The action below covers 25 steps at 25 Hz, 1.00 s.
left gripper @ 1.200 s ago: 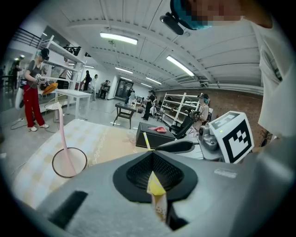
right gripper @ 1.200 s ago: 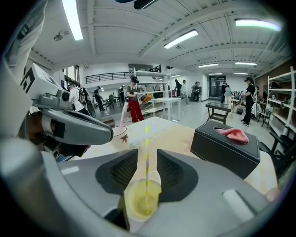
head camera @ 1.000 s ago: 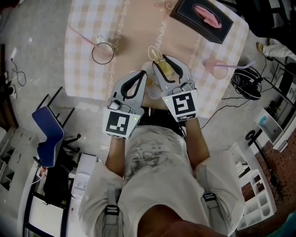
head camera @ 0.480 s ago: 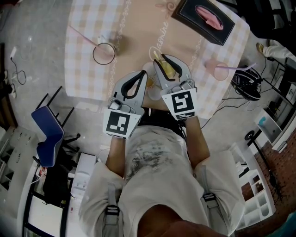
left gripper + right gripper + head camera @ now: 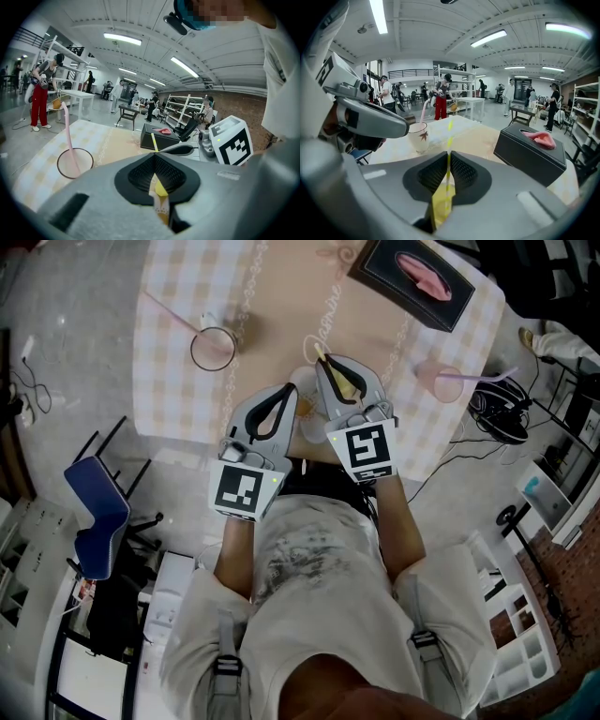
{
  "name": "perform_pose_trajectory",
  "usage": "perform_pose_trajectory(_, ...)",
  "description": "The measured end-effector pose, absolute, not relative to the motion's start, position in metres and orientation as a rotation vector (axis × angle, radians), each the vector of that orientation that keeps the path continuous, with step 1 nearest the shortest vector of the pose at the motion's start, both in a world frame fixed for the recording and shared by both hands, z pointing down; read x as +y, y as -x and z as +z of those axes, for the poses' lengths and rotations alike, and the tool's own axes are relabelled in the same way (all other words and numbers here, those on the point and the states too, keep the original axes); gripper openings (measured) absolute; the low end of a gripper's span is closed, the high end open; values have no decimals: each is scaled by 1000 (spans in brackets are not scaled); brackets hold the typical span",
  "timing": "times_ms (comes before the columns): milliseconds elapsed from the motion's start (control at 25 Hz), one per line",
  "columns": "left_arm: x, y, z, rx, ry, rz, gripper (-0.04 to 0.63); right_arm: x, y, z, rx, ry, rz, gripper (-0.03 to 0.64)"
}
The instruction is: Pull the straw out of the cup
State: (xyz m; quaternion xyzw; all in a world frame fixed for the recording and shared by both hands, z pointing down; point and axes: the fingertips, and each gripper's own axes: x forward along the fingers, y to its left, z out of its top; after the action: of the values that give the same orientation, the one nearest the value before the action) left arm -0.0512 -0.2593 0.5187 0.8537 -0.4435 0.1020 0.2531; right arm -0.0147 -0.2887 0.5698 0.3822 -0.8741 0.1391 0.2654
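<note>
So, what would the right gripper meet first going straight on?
Probably the beige checked tablecloth, beyond the yellow striped straw that the right gripper has just been closing on; depth is unclear.

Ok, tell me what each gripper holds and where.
Right gripper, its jaws having just closed, pinches the yellow straw partway up its shaft, above the cup. Left gripper clamps that cup's rim.

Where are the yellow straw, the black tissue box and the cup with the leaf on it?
yellow straw (image 5: 449, 138), right gripper view, on its striped stem.
black tissue box (image 5: 525, 159), right gripper view, on its front side.
leaf cup (image 5: 417, 140), right gripper view, on its side wall.
</note>
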Motion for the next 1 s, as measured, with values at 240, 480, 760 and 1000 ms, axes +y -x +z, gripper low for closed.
perform_pose_trajectory(240,-258,50,513,-1202,-2333,264,6,-287,12,564,-2359,-1051,363,26)
perform_pose_trajectory(480,-255,48,508,-1193,-2354,260,6,-286,8,554,-2366,-1077,347,26)
perform_pose_trajectory(760,-251,46,495,-1181,-2383,248,6,-280,4,538,-2373,-1123,331,26)
perform_pose_trajectory(1000,-244,42,484,-1158,-2418,248,6,-274,-1,519,-2378,-1168,299,26)
